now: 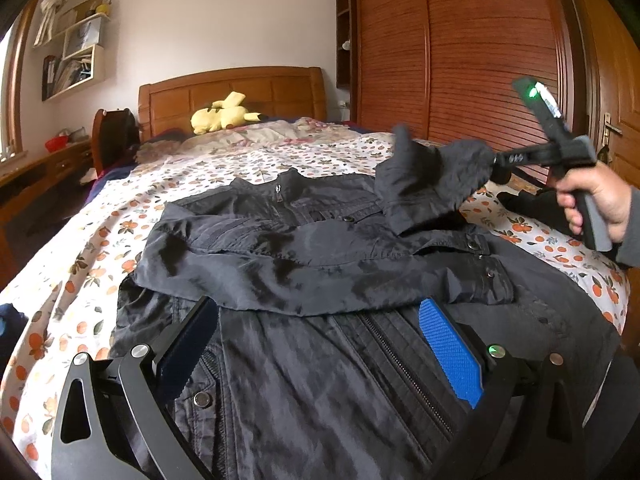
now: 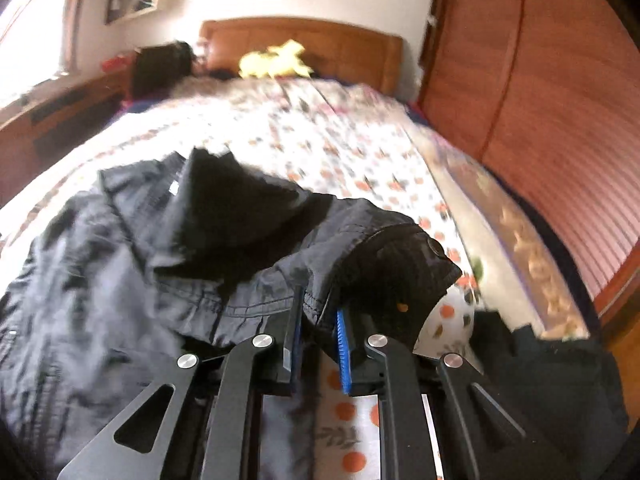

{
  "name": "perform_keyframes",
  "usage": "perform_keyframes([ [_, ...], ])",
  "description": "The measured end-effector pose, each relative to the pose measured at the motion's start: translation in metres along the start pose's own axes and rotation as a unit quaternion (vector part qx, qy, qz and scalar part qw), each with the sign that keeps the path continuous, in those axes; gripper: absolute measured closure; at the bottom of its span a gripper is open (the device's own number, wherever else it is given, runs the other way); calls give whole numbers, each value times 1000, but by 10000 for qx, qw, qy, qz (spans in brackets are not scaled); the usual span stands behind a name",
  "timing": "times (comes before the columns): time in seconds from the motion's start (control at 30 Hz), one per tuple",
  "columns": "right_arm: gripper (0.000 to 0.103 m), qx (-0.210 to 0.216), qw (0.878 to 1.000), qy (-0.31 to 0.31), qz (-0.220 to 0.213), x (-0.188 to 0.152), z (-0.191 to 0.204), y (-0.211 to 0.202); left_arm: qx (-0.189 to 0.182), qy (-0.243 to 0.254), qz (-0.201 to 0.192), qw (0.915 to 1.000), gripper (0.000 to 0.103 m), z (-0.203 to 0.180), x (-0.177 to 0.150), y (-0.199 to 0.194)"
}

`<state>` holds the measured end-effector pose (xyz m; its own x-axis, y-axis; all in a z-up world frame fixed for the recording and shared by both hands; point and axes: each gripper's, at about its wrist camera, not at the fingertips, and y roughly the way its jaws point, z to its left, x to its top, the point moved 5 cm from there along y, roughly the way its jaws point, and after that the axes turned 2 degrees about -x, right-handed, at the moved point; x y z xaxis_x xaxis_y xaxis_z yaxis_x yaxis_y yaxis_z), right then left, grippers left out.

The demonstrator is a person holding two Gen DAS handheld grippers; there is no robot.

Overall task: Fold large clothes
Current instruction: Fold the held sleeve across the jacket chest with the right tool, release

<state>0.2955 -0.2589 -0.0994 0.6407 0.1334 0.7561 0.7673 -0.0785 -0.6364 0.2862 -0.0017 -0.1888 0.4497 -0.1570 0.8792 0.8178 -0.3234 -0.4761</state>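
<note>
Bedspread (image 1: 280, 152) bears jacket (image 1: 320, 248); right tool (image 2: 316, 320) grips its sleeve (image 2: 360, 256).

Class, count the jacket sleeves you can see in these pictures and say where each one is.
2. One sleeve lies folded across the jacket's chest; the other sleeve is lifted over the collar, clamped in the right gripper.

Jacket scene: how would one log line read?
right gripper: shut on sleeve, lifted | left gripper: open above jacket | jacket on bed

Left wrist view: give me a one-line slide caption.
Open left gripper hovers over a black jacket on the bed while the right gripper lifts one sleeve.
</note>
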Motion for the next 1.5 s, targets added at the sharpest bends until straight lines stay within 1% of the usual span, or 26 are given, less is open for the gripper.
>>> perform_keyframes([
  [0.07, 90, 110, 9998, -80, -124, 8, 10, -13, 0, -45, -22, 10000, 2, 3, 1, -3],
  [0.2, 91, 380, 9982, -309, -344, 19, 43, -42, 23, -108, -83, 9999, 2, 8, 3, -10],
  [0.33, 90, 653, 9953, -511, -508, 23, 73, -67, 56, -144, -135, 9998, 2, 12, 5, -16],
  [0.5, 90, 1044, 9902, -697, -611, 18, 109, -84, 116, -121, -155, 9997, 2, 18, 2, -25],
  [0.67, 90, 1346, 9850, -897, -593, 9, 142, -92, 218, -116, -167, 9996, 2, 29, -2, -34],
  [0.77, 90, 1519, 9817, -1033, -499, 2, 163, -91, 284, -175, -174, 9993, 2, 39, -4, -38],
  [0.93, 88, 1697, 9786, -1125, -307, -12, 185, -86, 363, -321, -199, 9986, 2, 53, -3, -42],
  [0.97, 88, 1739, 9780, -1119, -275, -13, 187, -84, 367, -351, -208, 9985, 2, 55, -3, -43],
  [1.03, 83, 1835, 9767, -1099, -201, -16, 194, -83, 380, -372, -215, 9984, 2, 57, -2, -44],
  [1.07, 83, 1882, 9760, -1077, -187, -17, 196, -83, 386, -372, -209, 9983, 2, 57, -2, -43],
  [1.13, 78, 1941, 9751, -1052, -227, -19, 199, -88, 389, -365, -193, 9984, 2, 57, -2, -42],
  [1.27, 78, 2029, 9737, -984, -323, -19, 196, -96, 400, -299, -124, 9987, 2, 54, -4, -36],
  [1.4, 78, 1938, 9765, -834, -431, -19, 178, -99, 387, -230, -81, 9990, 2, 48, -6, -32],
  [1.5, 77, 1837, 9802, -635, -383, -25, 160, -91, 355, -199, -65, 9991, 2, 44, -6, -30],
])
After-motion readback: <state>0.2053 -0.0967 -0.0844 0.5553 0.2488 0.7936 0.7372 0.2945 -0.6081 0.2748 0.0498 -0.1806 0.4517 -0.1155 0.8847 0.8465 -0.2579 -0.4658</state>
